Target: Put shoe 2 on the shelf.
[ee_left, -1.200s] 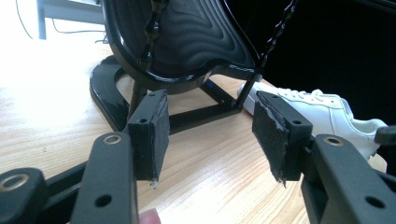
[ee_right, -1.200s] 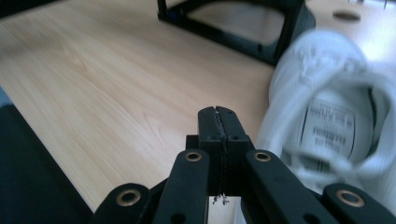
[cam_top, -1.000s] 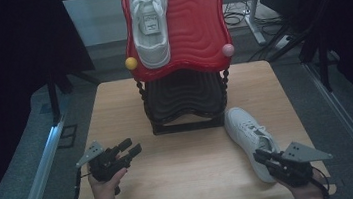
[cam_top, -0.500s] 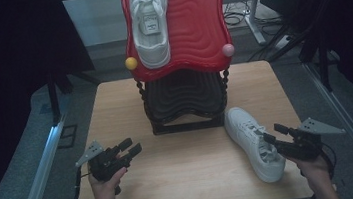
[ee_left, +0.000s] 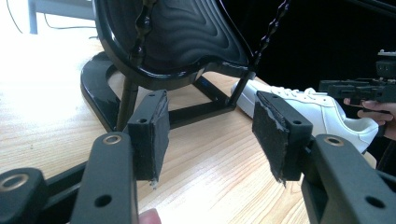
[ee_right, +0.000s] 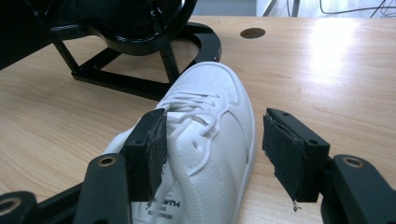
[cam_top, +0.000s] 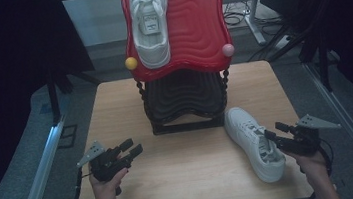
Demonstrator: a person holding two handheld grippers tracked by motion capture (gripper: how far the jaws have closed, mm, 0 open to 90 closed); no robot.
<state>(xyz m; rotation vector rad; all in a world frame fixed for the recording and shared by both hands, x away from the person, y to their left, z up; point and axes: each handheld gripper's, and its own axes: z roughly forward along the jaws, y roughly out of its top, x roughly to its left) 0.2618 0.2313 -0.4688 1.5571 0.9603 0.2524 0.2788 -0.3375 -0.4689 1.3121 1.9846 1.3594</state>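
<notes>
White leather-look sneaker [cam_top: 255, 143], laced, lies flat on its sole on the wooden table [cam_top: 184, 189], just right of the black lower tier [cam_top: 184, 98] of a two-tier shoe rack; toe points toward the rack. Its mate, a second white sneaker [cam_top: 149, 22], rests on the red upper tier [cam_top: 196, 27].

Right gripper [cam_top: 273, 139]: held level at the shoe's heel-side flank, jaws wide apart, having just been opening. In the right gripper view one pad [ee_right: 152, 149] sits against the laces and tongue, while the other pad [ee_right: 285, 154] stands clear beyond the outer wall; the upper lies between them, ungripped.

Left gripper [cam_top: 130, 147]: jaws wide, nothing between them, hovering over bare table at the left, aimed toward the rack base.

Step in hand, as judged: taking up the table sneaker, probably for the rack.

Handling notes: straddle the collar or mid-upper squarely, one pad inside the opening if possible, and avoid pinching loose laces alone. Close firmly; the upper is soft and will give. Lift level so the toe clears the rack frame. The free gripper could steady the toe.
</notes>
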